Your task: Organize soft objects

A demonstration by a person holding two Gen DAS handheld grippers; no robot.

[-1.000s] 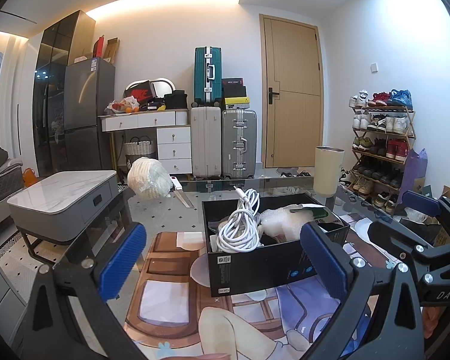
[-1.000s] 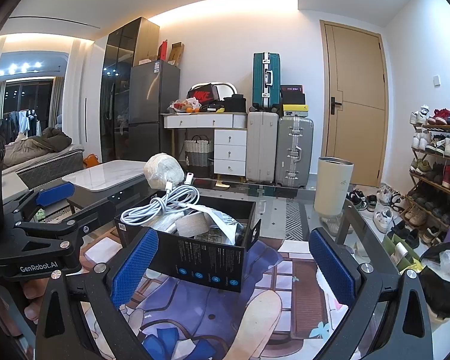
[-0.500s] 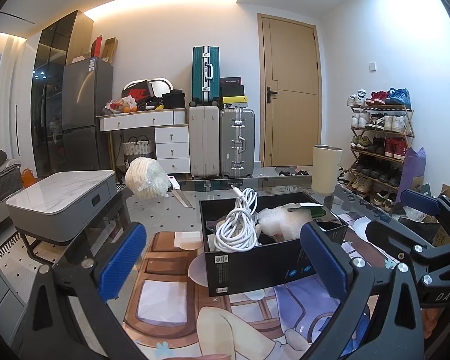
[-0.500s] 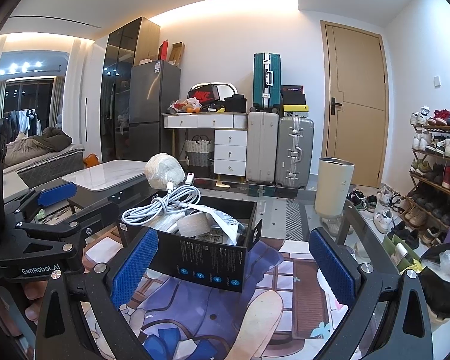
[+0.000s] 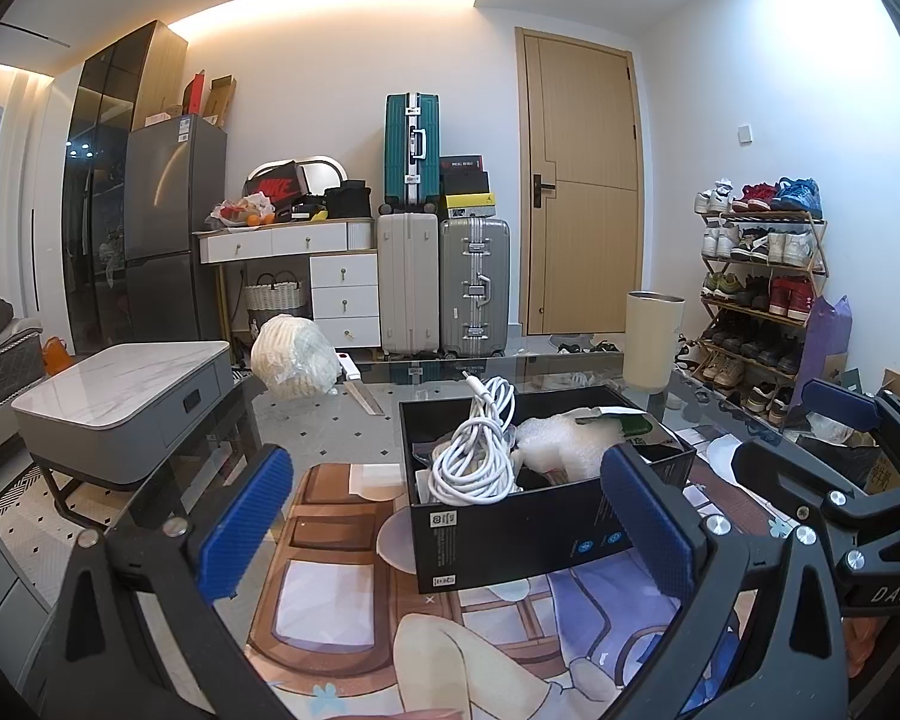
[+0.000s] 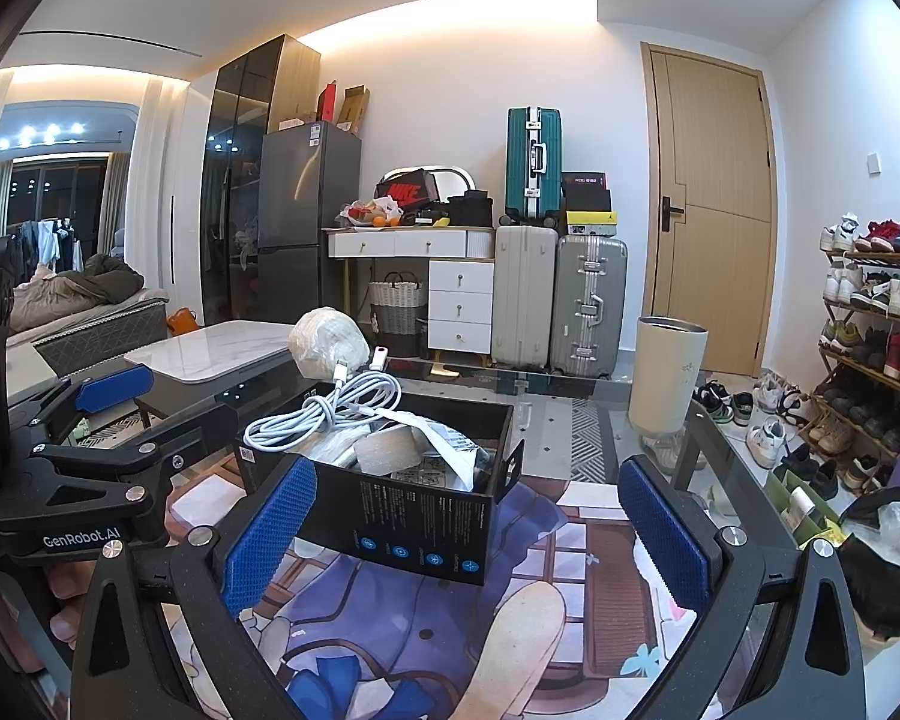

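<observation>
A black cardboard box [image 5: 513, 531] [image 6: 417, 525] stands on a printed mat on the glass table. A coiled white cable [image 5: 474, 459] [image 6: 324, 411] lies on top of it, with bubble wrap [image 5: 564, 441] and papers beside it. A white bagged bundle [image 5: 296, 355] [image 6: 328, 342] sits at the table's far side. My left gripper [image 5: 444, 531] is open and empty, just short of the box's left front. My right gripper [image 6: 465, 531] is open and empty in front of the box. Each gripper shows in the other's view, the right [image 5: 840, 480] and the left [image 6: 90, 456].
The printed mat [image 5: 342, 600] [image 6: 570, 588] covers the near table. A beige cylinder bin [image 5: 654, 339] [image 6: 669, 369] stands beyond the table. A grey coffee table [image 5: 120, 402], suitcases [image 5: 441, 288], a drawer unit and a shoe rack [image 5: 762, 294] lie further off.
Both views have shifted only slightly. The grippers stay open and the box, cable and bundle have not moved.
</observation>
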